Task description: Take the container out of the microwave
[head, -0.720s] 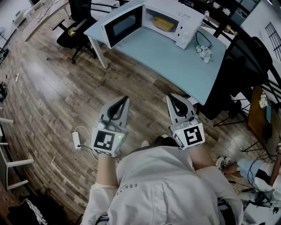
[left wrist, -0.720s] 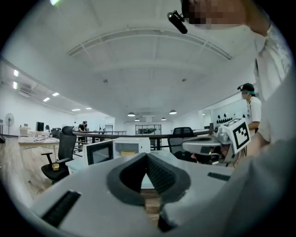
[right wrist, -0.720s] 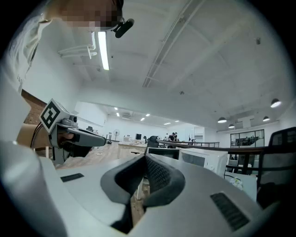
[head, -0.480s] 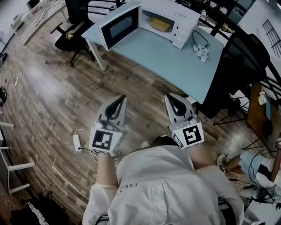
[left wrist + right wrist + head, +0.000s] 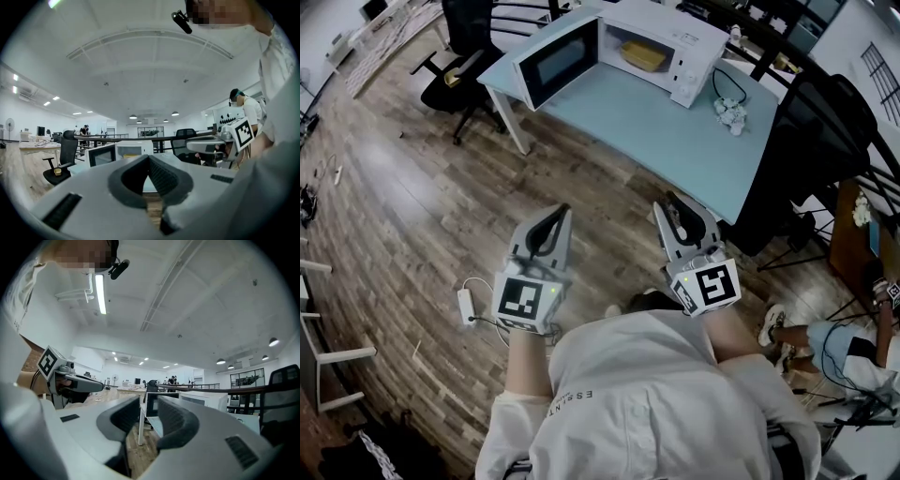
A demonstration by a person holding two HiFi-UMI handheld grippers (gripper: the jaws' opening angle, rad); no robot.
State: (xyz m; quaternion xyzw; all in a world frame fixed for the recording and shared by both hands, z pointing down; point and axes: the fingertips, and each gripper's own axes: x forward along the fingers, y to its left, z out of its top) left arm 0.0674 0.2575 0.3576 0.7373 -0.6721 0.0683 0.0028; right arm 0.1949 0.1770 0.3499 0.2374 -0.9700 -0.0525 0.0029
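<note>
The container (image 5: 642, 54) in the microwave (image 5: 667, 26) at the worktop's (image 5: 675, 141) far-left corner lies well ahead of the closed left tongs (image 5: 563, 209) and the slightly open, seemingly nearer right tongs (image 5: 669, 201).

We see a floor (image 5: 403, 197) of matt wood planks, a smooth pale-blue worktop (image 5: 656, 122), a smooth white-cased microwave (image 5: 675, 28), and a white cloth shirt (image 5: 647, 394).

white shirt (image 5: 647, 394), grey left gripper (image 5: 562, 211), right gripper (image 5: 668, 202) (checkered marker cubes (image 5: 525, 300)).
</note>
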